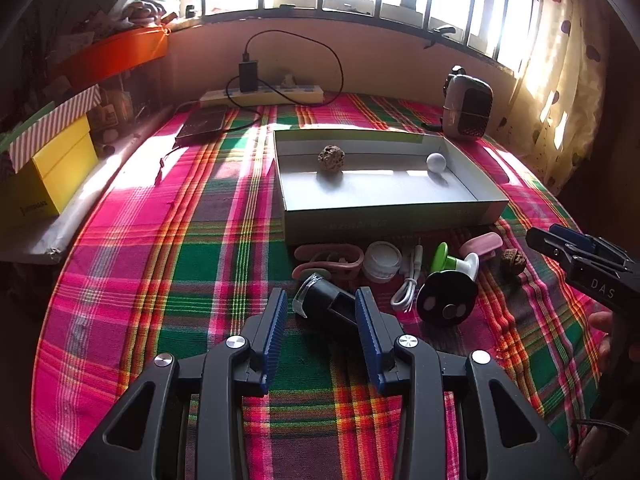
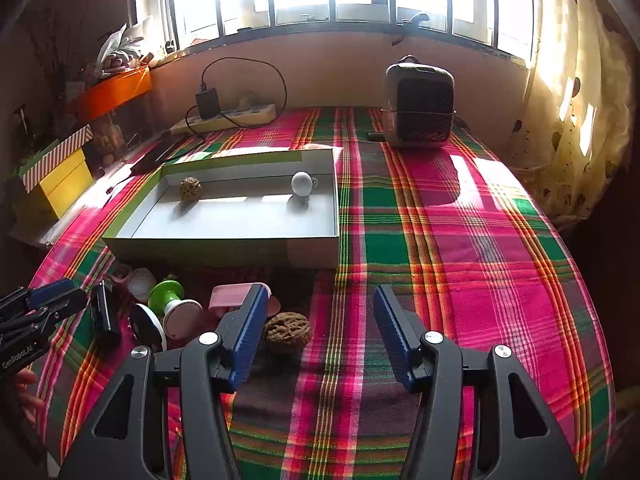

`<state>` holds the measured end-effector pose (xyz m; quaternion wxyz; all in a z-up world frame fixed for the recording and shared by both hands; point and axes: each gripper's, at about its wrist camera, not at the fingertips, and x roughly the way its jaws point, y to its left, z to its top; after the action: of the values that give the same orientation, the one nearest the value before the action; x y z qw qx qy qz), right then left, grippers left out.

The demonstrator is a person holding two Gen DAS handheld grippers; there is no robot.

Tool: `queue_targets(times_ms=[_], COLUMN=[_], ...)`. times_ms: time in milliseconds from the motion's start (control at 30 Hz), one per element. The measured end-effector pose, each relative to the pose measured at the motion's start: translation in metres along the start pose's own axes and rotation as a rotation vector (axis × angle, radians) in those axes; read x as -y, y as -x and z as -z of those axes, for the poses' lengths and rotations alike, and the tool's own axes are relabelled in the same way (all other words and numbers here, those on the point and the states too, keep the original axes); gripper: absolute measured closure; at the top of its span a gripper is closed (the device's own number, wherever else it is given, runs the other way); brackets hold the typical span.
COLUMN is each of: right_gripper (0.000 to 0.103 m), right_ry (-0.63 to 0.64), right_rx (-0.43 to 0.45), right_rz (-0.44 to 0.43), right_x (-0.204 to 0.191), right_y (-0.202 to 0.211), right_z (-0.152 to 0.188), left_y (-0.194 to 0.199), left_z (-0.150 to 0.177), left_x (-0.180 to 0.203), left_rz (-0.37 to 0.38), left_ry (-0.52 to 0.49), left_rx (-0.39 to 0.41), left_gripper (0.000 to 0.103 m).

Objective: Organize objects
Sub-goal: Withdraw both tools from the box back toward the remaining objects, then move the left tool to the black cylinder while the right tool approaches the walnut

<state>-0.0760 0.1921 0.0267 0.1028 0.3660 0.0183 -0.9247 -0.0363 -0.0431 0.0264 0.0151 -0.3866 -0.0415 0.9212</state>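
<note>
Left gripper spread wide over the plaid table, black cylinder lying loose between the jaws. Shallow box beyond, holding a walnut and white ball. Right gripper wide, empty, another walnut beside its left jaw.

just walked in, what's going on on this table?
A person is sorting small items into a shallow cardboard box with handheld tongs. A walnut and a white ball already lie in it. The left tongs are open, aimed at a black cylinder in the clutter before the box. The right tongs are open and empty, beside a second walnut on the plaid cloth.
</note>
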Motion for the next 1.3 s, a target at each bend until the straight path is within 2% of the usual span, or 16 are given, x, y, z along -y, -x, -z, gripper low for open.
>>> queue_targets(times_ms=[533,900,1300], right_gripper=[0.047,0.047,0.046], right_ry=[0.045,0.097,0.091], right_rx=[-0.065,-0.153,-0.157], right_rz=[-0.051,-0.012,-0.034], right_x=[-0.012,-0.017,-0.017], right_y=[-0.019,-0.037,-0.038], right_z=[0.011,0.011,0.010], left_y=[-0.003,-0.007,-0.009], left_z=[0.003,0.005,0.006], left_x=[0.009,0.021,0.038], left_rz=[-0.024,-0.046,-0.063], left_ry=[0.009,-0.011,-0.036], left_rx=[-0.020,-0.043,-0.058], left_gripper=[0.069,0.069,0.069])
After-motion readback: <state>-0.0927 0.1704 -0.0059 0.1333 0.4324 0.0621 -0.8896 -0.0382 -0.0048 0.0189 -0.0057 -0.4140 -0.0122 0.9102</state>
